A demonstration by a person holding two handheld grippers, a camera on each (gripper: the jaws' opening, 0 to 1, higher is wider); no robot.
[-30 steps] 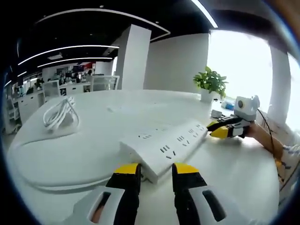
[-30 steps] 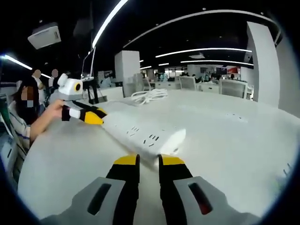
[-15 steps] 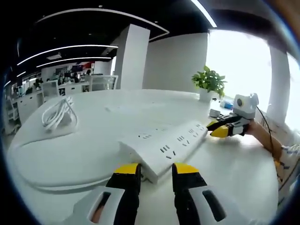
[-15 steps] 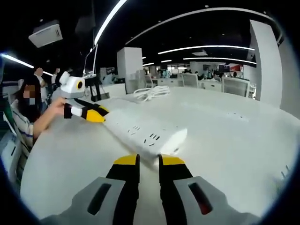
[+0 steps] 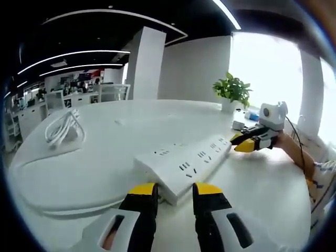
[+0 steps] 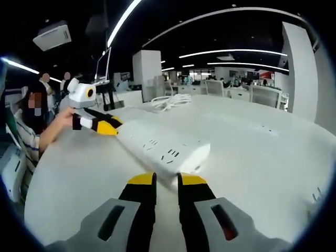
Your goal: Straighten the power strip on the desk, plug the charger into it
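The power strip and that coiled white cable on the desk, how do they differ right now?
The power strip is a long flat bar with rows of sockets; the cable is a loose looped bundle. The strip lies between the left gripper and the right gripper; the cable lies apart, far from both. Both are white, on the desk.

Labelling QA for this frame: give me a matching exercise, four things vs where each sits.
Things:
1. power strip
2. coiled white cable
3. potted plant
4. right gripper

Places:
A. at the strip's far end
B. far edge of the desk, by the bright window
C. far left on the desk
D. on the desk, just ahead of the left gripper fingers

Pairs: 1-D, 2-C, 3-B, 4-A
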